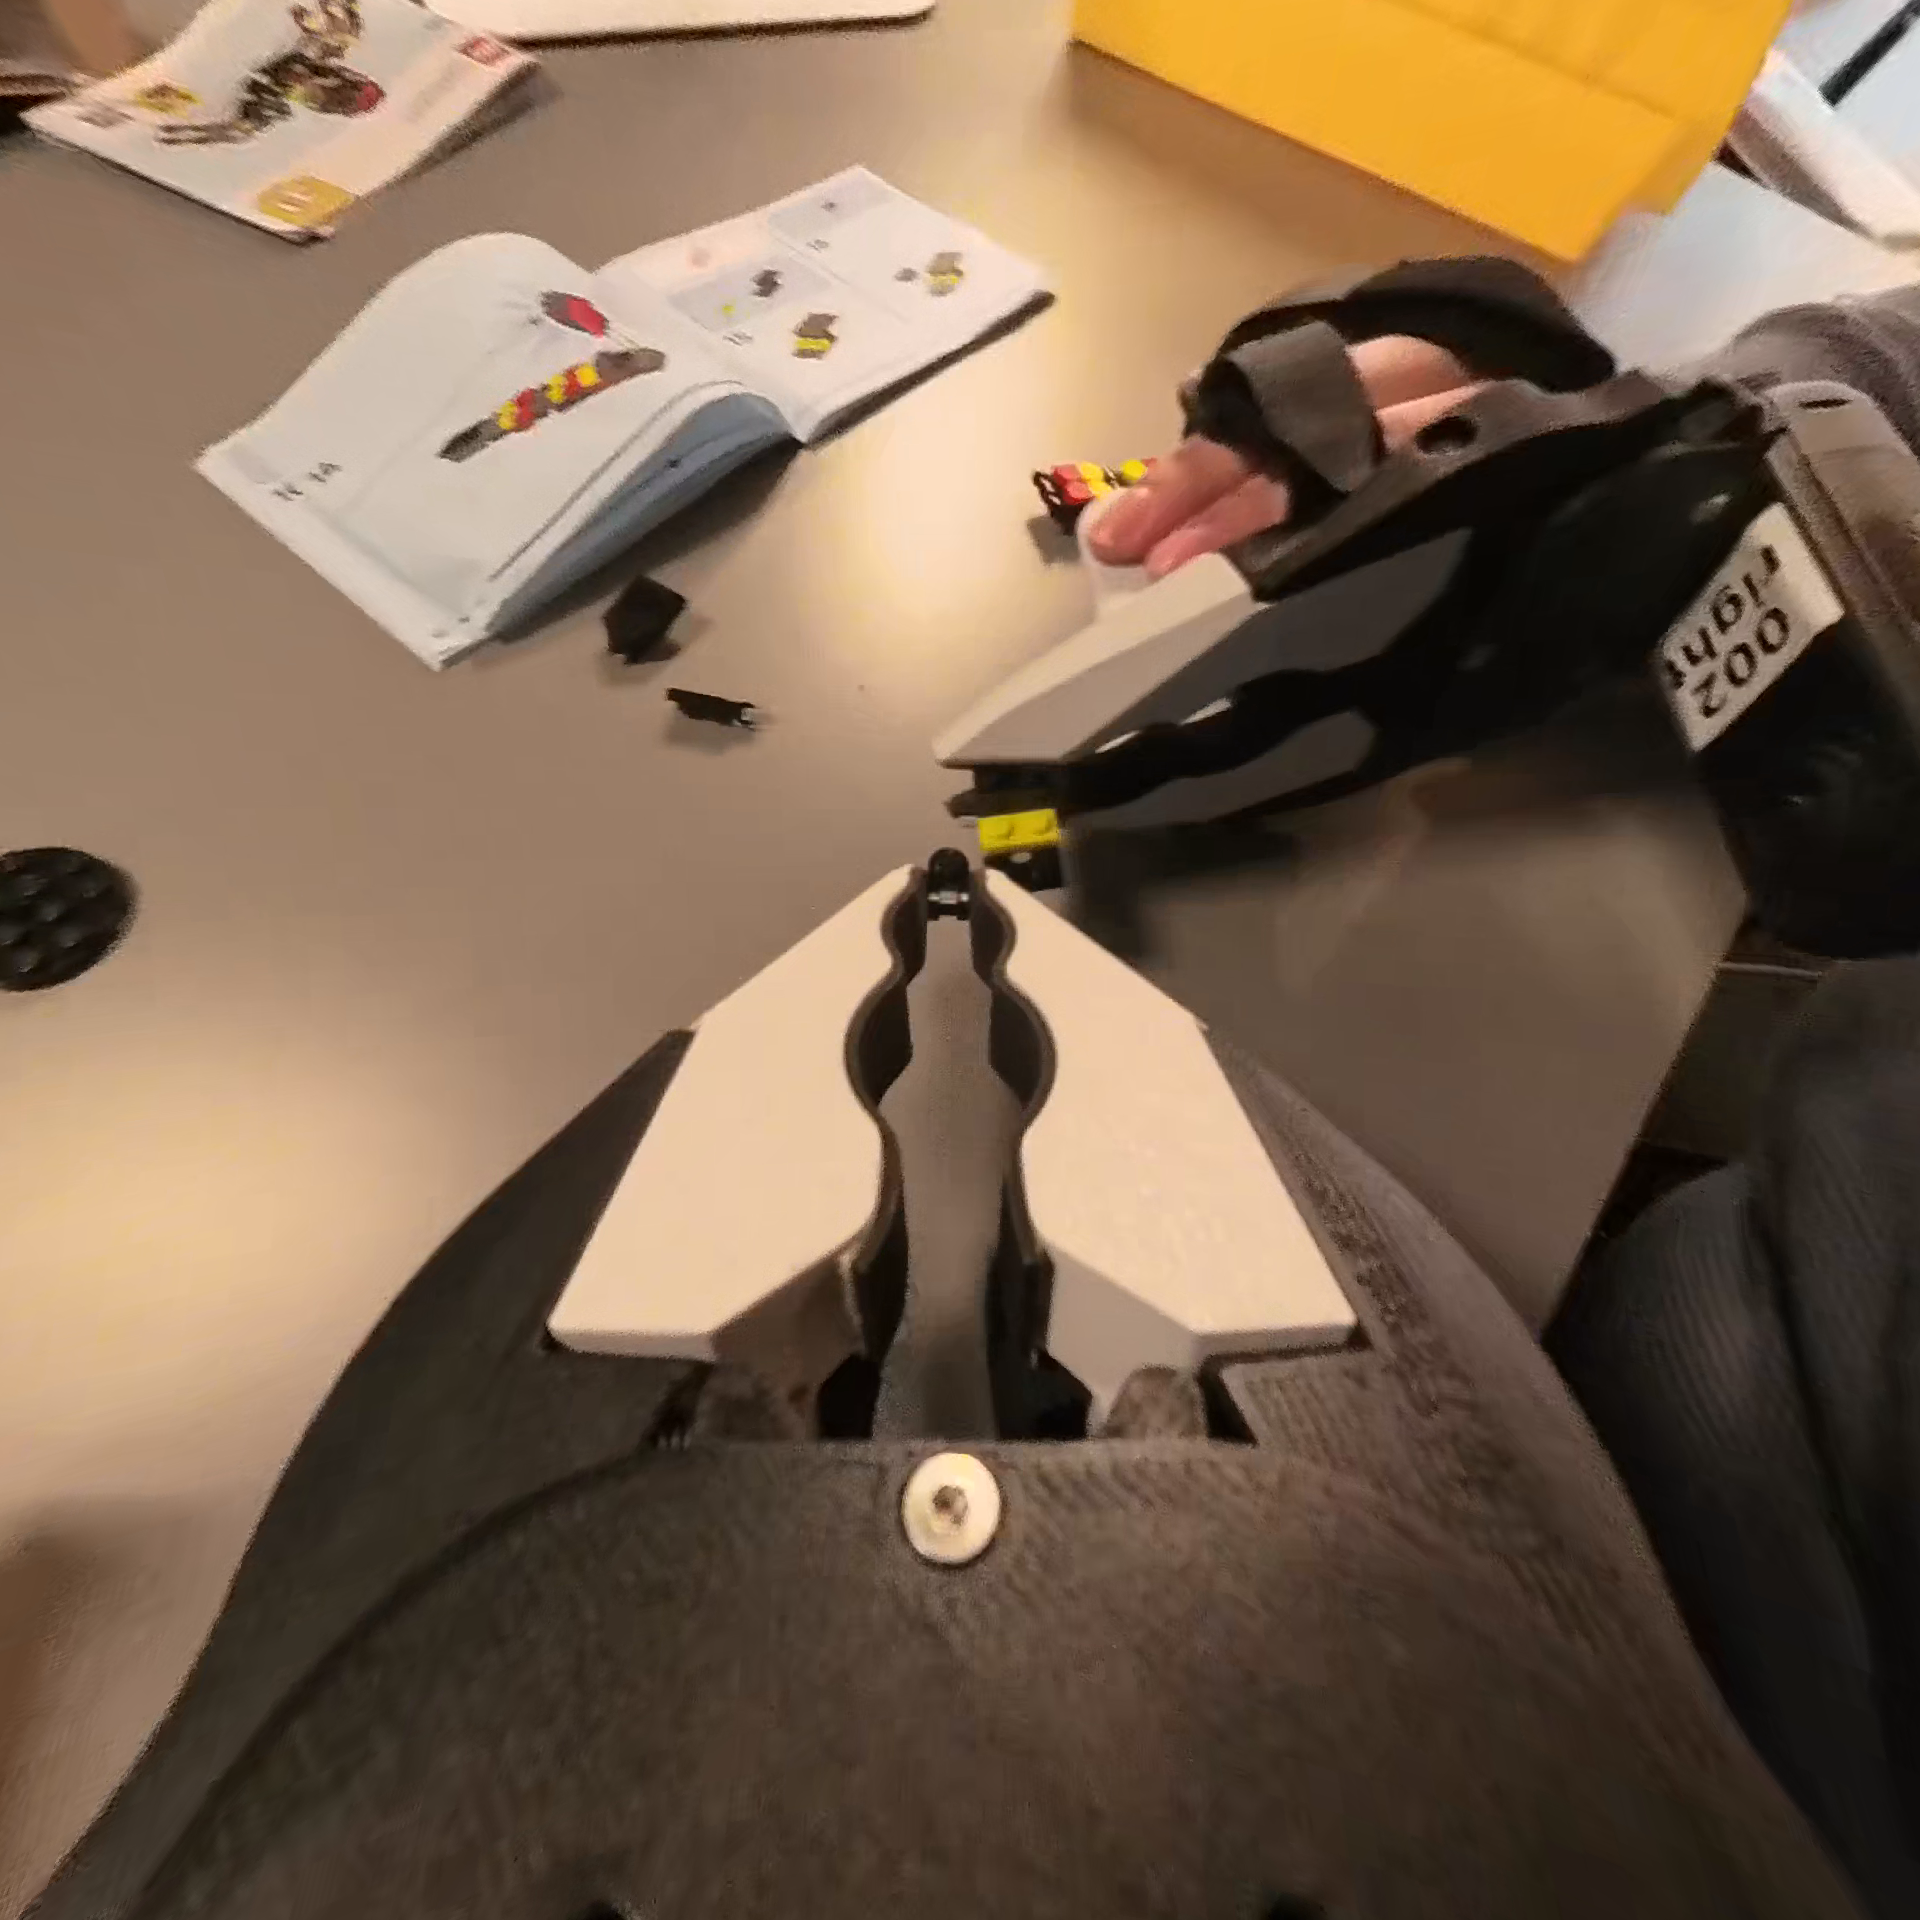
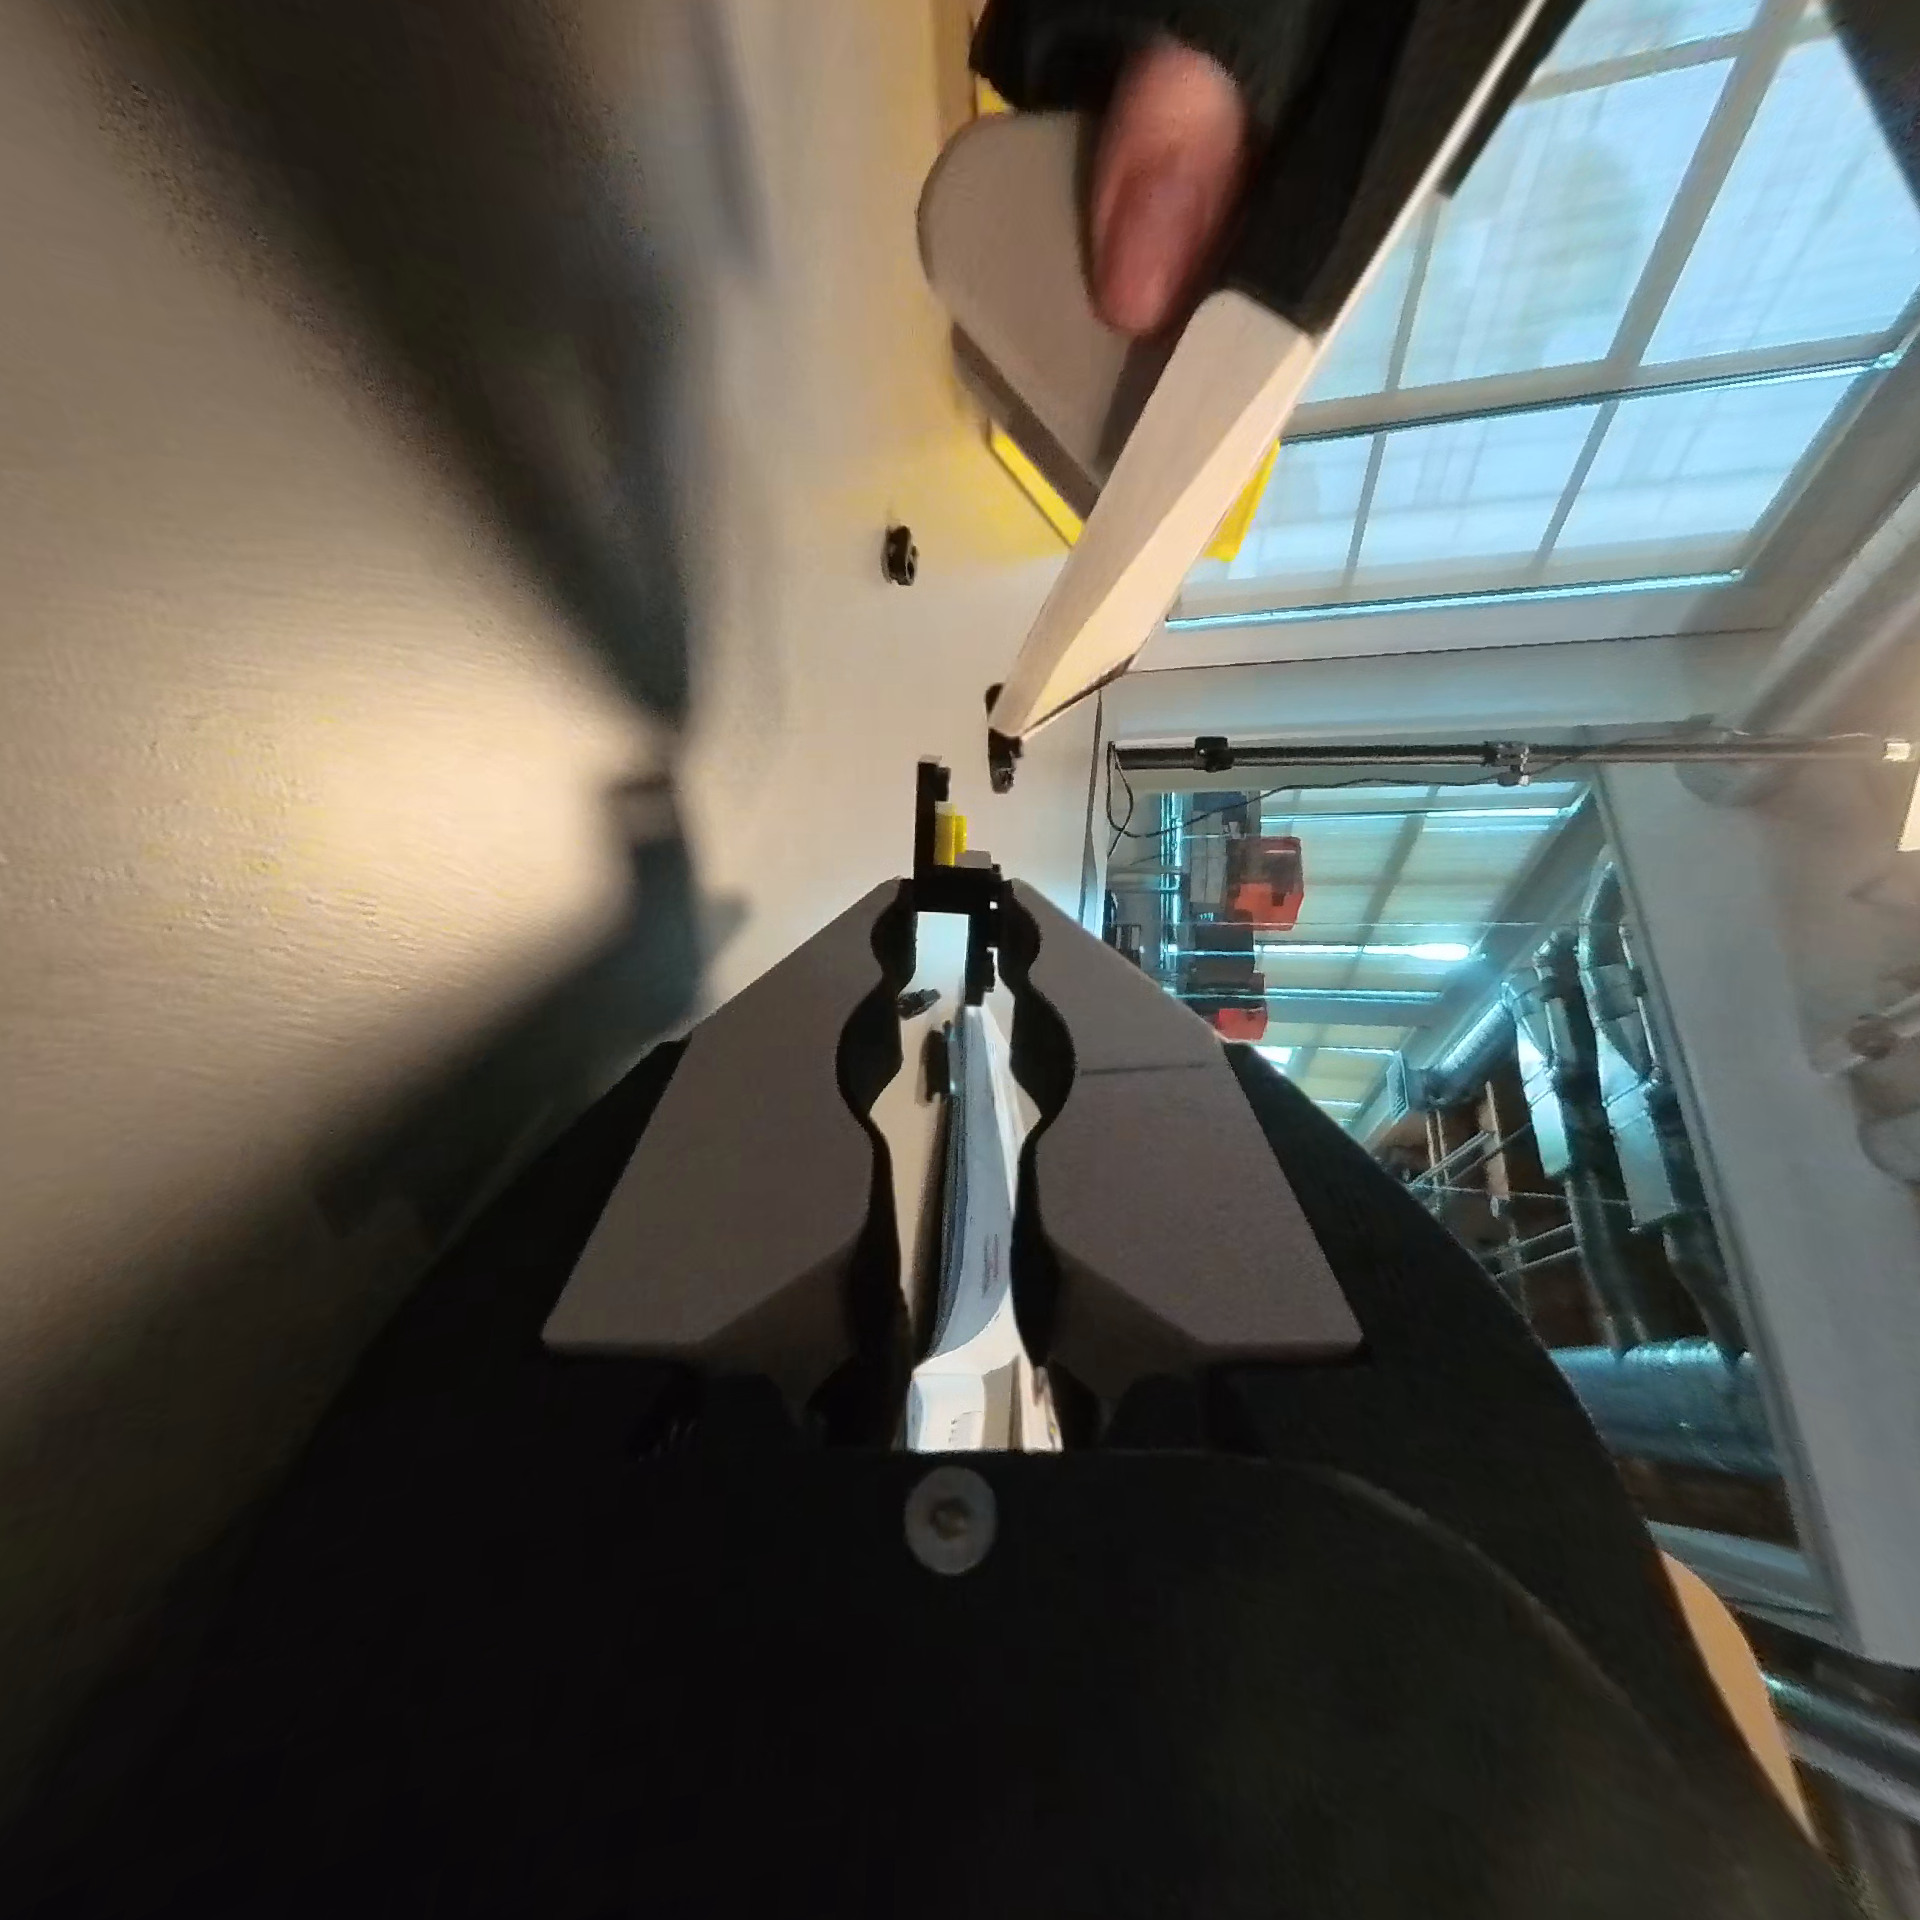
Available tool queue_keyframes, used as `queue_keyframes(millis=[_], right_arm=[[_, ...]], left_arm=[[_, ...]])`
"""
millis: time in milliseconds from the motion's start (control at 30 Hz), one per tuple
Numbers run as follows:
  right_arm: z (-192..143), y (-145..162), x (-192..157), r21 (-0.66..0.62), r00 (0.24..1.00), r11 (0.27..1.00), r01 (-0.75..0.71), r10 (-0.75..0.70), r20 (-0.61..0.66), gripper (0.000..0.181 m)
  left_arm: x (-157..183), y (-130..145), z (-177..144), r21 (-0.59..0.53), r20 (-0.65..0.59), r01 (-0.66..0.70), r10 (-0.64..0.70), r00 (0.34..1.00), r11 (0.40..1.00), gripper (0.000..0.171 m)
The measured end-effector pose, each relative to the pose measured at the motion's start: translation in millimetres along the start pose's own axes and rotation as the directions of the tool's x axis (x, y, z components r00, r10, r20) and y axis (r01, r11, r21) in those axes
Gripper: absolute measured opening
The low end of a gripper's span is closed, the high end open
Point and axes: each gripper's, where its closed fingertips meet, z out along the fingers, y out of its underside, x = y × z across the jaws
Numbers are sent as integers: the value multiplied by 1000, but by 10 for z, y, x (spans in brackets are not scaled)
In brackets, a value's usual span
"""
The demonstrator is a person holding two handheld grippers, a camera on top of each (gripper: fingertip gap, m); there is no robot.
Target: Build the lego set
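Observation:
My left gripper [image 1: 948,891] is shut on a small black lego piece [image 1: 945,881] held above the table. My right gripper [image 1: 1003,805], turned on its side, is shut on a black and yellow lego assembly [image 1: 1023,831] just right of that piece, a small gap apart. In the right wrist view my right gripper [image 2: 956,902] holds the same black and yellow assembly [image 2: 943,840], and the left gripper's tip [image 2: 1013,717] comes in from above with the small black piece [image 2: 1004,764].
An open instruction booklet [image 1: 582,416] lies on the grey table [image 1: 312,1039], with another booklet [image 1: 291,114] far left. Loose black pieces [image 1: 644,618], [image 1: 712,707], a round black plate [image 1: 52,914], a red-yellow assembly [image 1: 1086,483] and a yellow box [image 1: 1455,94] lie around. The grippers are tip to tip, or close to it. Left tips and right tips are each some 20 centimetres from the round black plate [image 1: 52,914].

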Motion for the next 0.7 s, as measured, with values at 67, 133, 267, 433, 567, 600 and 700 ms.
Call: queue_keyframes(millis=[67, 133, 267, 433, 567, 600, 700], right_arm=[[4, -7, -2, 1, 1000, 1000, 7, -7, 0, 13], [10, -12, -17, 0, 1000, 1000, 16, -16, 6, 13], [29, -14, -67, -6, 999, 999, 40, -40, 30, 13], [43, -15, -149, -14, 996, 999, 45, -44, 80, 13], [70, 11, -198, -30, 993, 999, 11, -8, 118, 13], [73, 11, -198, -31, 993, 1000, 1, 3, 120, 14], [86, 13, -188, -35, 994, 999, -2, 6, 112, 16]], left_arm=[[83, -14, -8, -18, -35, 7, -8, 999, 1000, 7], [121, -45, -15, -13, -53, 19, -20, 998, 1000, 7], [99, 66, 47, -67, -59, 60, -64, 996, 996, 7], [112, 183, 115, -92, -91, 135, -143, 986, 987, 7], [96, 264, 143, -111, -75, 140, -149, 986, 984, 7], [99, 279, 153, -112, -74, 143, -151, 986, 983, 7], [81, 292, 166, -99, -59, 147, -154, 986, 984, 7]])
